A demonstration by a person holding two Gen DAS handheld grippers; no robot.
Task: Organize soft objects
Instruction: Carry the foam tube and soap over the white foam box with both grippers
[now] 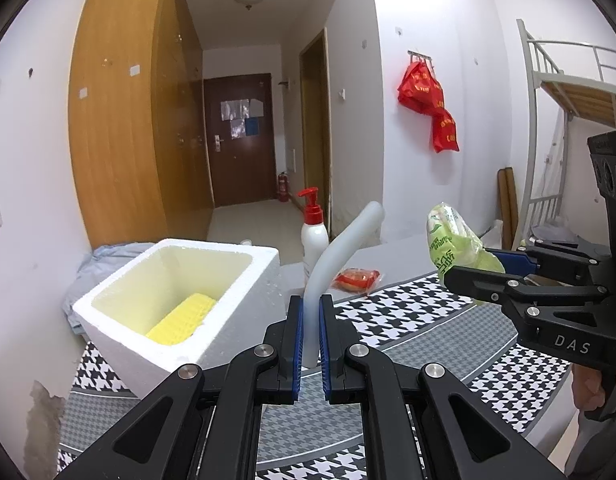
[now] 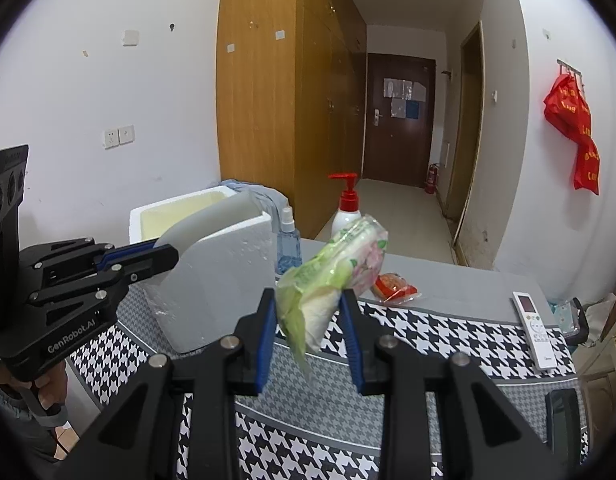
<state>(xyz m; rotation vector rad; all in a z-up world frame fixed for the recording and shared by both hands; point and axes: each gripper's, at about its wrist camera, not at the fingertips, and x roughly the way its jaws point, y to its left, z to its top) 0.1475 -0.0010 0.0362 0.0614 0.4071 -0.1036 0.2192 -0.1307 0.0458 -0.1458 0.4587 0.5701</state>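
tube: the pale soft tube (image 1: 340, 248) is sitting pinched between the blue pads of the left gripper (image 1: 311, 332), low end clamped, the rest arching up and flopping right, so it's bendy and light, probably springing about when moved

tissue pack: the green plastic-wrapped tissue pack (image 2: 328, 276) is hanging in the right gripper (image 2: 312, 320), held up off the table, looking squashy and nearly weightless

left gripper: clenched tight on the tube, jaws about as closed as they're getting

right gripper: clamping the pack by its crinkled lower end, wrapper bunching between the pads

grip advice: the film wrapper is looking slippery, so grabbing the pack across its fat middle is seeming safer than by the loose end; the tube is better taken nearer mid-length so it's drooping less

foam box: the white foam box (image 1: 211, 276) is sitting open just left of the tube, with a yellow sponge (image 1: 183, 318) already lying inside, so that's likely where both are going

nearby stuff: red-pump bottle (image 1: 314, 232) is standing behind the tube, a red snack packet (image 1: 356, 279) is lying on the houndstooth cloth (image 1: 428, 320), a white remote (image 2: 535, 326) is lying off to the right
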